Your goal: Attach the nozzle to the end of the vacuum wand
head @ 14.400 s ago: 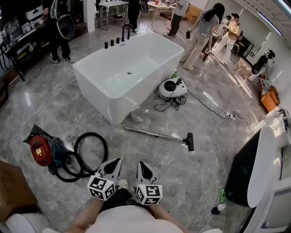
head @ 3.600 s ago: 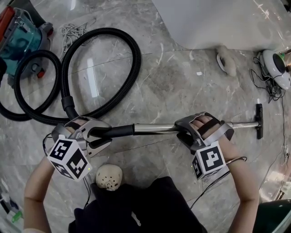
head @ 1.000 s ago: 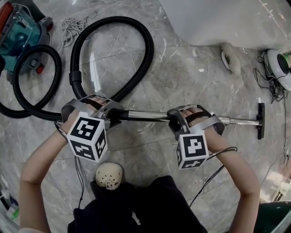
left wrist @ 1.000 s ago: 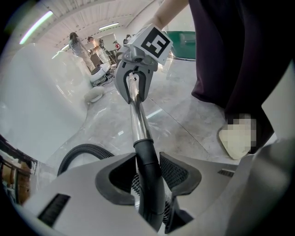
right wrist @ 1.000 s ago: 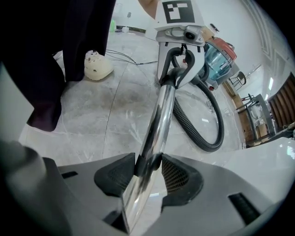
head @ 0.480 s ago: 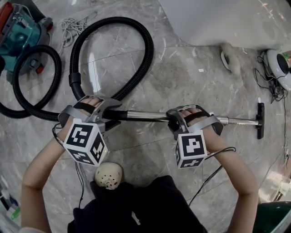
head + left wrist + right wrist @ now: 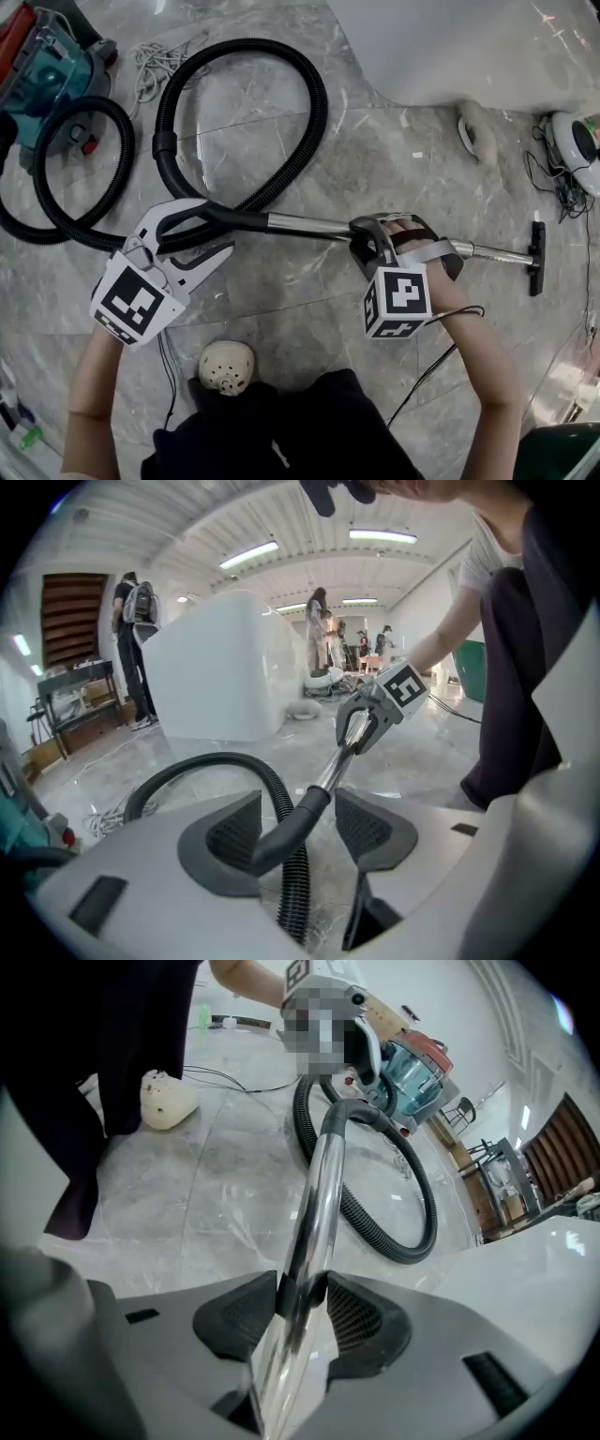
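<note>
The chrome vacuum wand (image 7: 309, 226) runs across the floor to the black floor nozzle (image 7: 536, 258) at its right end. Its left end sits in the black curved hose handle (image 7: 211, 217), which leads into the ribbed hose (image 7: 309, 122). My right gripper (image 7: 382, 234) is shut on the wand (image 7: 314, 1204) mid-length, its jaws having just closed a little further. My left gripper (image 7: 217, 227) is open and its jaws have just been opening. The handle (image 7: 281, 832) lies loosely between them, with a gap at the right pad (image 7: 373, 827).
The teal and red vacuum body (image 7: 37, 66) stands at the top left, beside a coiled cord (image 7: 155, 56). A white bathtub (image 7: 469, 47) fills the top right, with a slipper (image 7: 473, 127) and a white device (image 7: 577, 141) with cables near it. A cream shoe (image 7: 225, 366) is below.
My left gripper has rolled and lifted back toward the lower left, its jaws spreading off the hose handle. The handle end has risen slightly. The right gripper has stayed on the wand.
</note>
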### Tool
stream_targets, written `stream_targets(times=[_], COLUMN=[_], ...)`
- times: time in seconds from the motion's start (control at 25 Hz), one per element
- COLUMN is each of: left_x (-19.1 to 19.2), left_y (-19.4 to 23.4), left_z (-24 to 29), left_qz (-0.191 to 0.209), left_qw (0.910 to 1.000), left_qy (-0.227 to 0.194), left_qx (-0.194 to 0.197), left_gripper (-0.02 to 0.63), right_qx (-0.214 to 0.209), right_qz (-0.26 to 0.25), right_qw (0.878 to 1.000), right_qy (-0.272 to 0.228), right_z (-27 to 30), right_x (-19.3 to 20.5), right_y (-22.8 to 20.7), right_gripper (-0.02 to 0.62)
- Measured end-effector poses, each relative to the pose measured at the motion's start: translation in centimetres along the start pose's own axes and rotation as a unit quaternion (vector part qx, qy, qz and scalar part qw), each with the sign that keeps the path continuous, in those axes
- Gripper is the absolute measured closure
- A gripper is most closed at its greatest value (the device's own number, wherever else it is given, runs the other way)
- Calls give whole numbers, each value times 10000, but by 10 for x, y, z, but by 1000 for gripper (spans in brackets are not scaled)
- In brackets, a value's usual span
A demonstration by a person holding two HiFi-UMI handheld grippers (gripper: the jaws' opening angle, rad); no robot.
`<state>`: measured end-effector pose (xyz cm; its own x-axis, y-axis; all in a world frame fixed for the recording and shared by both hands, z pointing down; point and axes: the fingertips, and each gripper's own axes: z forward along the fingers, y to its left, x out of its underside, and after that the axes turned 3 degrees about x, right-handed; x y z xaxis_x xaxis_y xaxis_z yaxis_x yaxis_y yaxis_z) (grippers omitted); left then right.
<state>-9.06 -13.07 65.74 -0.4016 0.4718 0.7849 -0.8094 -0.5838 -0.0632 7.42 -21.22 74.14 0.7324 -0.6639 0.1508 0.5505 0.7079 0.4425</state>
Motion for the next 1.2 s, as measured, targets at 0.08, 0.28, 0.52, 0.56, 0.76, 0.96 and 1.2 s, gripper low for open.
stream_targets(times=[0.08, 0.28, 0.52, 0.56, 0.76, 0.96, 1.2], left_x=[1, -2, 6, 8, 16, 7, 1], left_y=[-1, -10, -12, -12, -7, -6, -12], left_z=[0, 6, 7, 8, 12, 19, 19], left_qz=[-162, -294, -579, -606, -665, -753, -637], left_qw=[9998, 9992, 9977, 9976, 9974, 9961, 9967], left_qy=[-114, -264, -343, -327, -262, -460, -502], left_qx=[-68, -44, -101, -102, -87, -93, -10], left_gripper=[368, 368, 368, 368, 368, 367, 368], right_qx=[169, 537, 507, 447, 376, 481, 547], right_qz=[137, 406, 623, 631, 663, 465, 331], right_qw=[9998, 9974, 9953, 9955, 9954, 9962, 9968], right_qy=[46, 263, 532, 551, 582, 563, 473], right_z=[7, 36, 84, 90, 97, 98, 97], right_x=[4, 13, 16, 15, 10, 8, 8], right_y=[-18, -69, -111, -112, -112, -110, -104], right_gripper=[419, 422, 423, 423, 423, 422, 422])
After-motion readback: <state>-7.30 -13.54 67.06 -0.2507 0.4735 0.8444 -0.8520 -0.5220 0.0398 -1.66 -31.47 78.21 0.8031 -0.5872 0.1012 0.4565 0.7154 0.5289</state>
